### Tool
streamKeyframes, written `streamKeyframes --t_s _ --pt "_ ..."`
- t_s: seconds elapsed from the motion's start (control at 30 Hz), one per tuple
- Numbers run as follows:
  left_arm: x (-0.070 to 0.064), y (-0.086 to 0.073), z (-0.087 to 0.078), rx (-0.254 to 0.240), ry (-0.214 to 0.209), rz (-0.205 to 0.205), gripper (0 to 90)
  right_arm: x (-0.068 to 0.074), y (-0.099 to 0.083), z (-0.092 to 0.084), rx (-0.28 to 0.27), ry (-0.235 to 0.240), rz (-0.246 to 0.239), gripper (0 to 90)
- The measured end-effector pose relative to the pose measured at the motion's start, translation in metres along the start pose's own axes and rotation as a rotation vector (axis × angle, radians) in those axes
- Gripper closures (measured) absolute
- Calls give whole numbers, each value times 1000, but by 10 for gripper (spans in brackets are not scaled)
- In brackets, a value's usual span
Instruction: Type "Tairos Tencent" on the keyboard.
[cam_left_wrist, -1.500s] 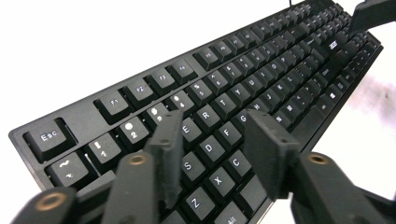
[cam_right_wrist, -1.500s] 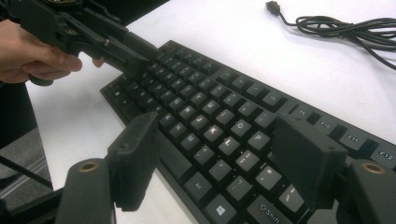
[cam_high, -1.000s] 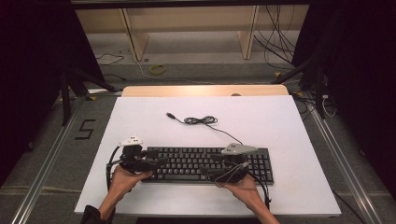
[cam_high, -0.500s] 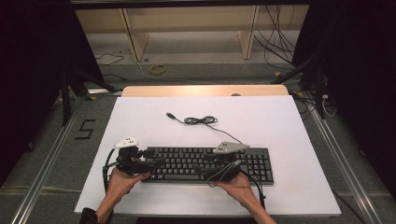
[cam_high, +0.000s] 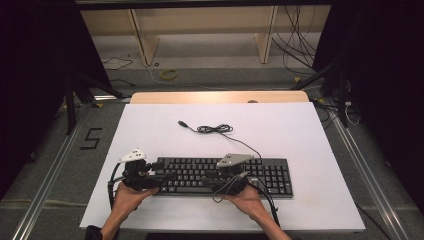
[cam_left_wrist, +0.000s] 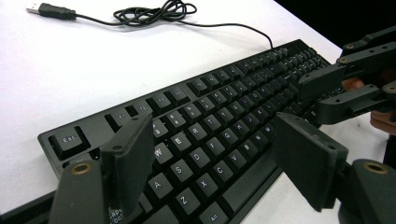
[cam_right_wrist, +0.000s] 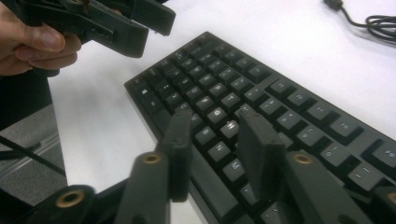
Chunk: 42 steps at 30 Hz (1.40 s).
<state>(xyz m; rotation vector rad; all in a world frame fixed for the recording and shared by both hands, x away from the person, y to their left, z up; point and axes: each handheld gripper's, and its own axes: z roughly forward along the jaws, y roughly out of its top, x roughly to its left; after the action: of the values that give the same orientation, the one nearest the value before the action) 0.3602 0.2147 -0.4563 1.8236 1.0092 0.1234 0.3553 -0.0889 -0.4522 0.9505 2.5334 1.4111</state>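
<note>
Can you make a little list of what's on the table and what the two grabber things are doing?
table: white top
keyboard: black, flat, near the front edge
cable: black, partly coiled behind the keyboard, plug loose on the table
left gripper: jaws wide open over the keyboard's left end
right gripper: jaws open, narrower gap, over the middle keys
hands: one holds each gripper

Keyboard (cam_left_wrist: 205, 140) near end cut off at frame btm; key legends (cam_high: 200, 175) too small in high view.

Right claw (cam_high: 239, 180) further left over keyboard (cam_high: 270, 172)
</note>
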Motion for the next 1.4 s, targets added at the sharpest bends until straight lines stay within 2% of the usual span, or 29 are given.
streamKeyframes --t_s 0.3,0.67,1.4 --pt "0 -4 -3 -7 4 4 288 4 1 9 33 13 -28 802" --pt "0 -10 -7 -8 14 -4 288 7 0 22 80 27 -48 897" --pt "-1 -15 -10 -9 8 5 285 12 -2 39 137 17 -73 900"
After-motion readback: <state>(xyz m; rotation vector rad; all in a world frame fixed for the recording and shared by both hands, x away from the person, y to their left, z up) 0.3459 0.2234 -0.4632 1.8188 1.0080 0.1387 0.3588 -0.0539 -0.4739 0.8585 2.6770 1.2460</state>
